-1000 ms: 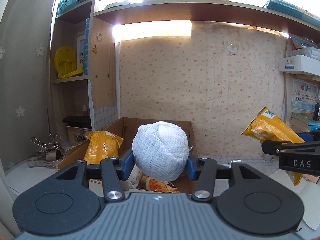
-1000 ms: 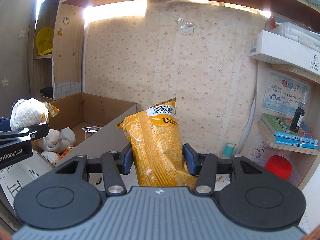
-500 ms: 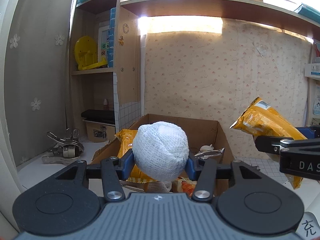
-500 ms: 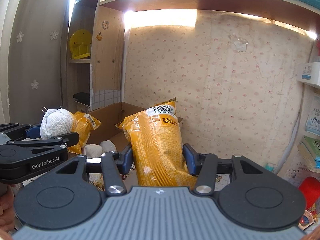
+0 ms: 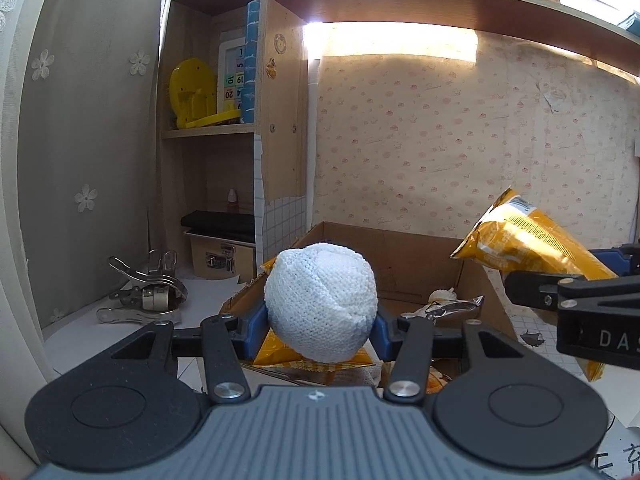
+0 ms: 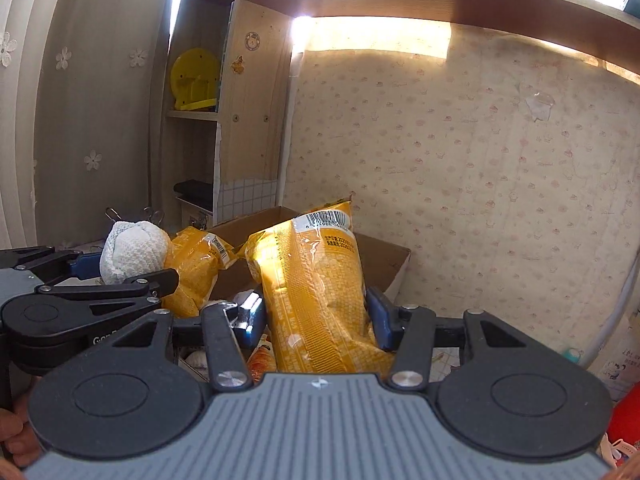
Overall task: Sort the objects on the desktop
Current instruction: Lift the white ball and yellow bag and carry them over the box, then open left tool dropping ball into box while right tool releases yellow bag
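My left gripper is shut on a white knitted ball and holds it in the air just before the near edge of an open cardboard box. My right gripper is shut on a yellow snack bag, held upright over the box. The bag also shows at the right of the left wrist view. The ball shows at the left of the right wrist view. Another yellow snack bag and white items lie in the box.
A wooden shelf unit with a yellow object stands at the back left. Metal clips lie on the white desk left of the box. Patterned wallpaper backs the box. A red object sits at the far right.
Both grippers have swung left and toward the box, each keeping its hold. The shelf unit has come more into both views.
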### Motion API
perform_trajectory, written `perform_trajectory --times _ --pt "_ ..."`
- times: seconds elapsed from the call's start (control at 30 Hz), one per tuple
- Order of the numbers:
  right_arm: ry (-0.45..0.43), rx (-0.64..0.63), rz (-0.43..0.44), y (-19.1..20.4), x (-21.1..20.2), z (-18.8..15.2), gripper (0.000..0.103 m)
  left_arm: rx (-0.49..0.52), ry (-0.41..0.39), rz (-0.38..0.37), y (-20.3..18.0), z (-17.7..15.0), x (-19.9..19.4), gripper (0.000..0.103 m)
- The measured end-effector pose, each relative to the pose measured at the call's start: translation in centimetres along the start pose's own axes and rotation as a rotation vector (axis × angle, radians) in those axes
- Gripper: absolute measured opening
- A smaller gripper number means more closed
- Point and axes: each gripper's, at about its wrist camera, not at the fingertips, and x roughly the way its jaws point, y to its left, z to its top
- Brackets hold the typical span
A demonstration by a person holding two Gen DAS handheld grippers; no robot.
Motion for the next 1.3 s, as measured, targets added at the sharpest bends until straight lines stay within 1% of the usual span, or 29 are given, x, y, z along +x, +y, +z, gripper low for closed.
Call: perform_trajectory --times 0.2,0.4,0.8,1.3 --pt "0.015 -0.02 0.005 0.6 1.2 0.4 0.051 -0.004 0.005 0.004 0.6 0.0 0.6 0.054" --pt "0.032 -0.035 0.004 0.9 2.6 0.6 0.051 -0.001 0.012 -0.008 0.9 0.2 1.4 0.054" --pt "0.077 -0.033 -0.013 0.3 6.1 1.0 0.051 0.025 0.026 -0.045 -0.2 0.3 3.3 0.054" --pt "0.146 0.004 -0.016 -1.0 10.8 0.9 0.051 0.052 0.024 -0.04 -1.1 0.7 5.0 0.055"
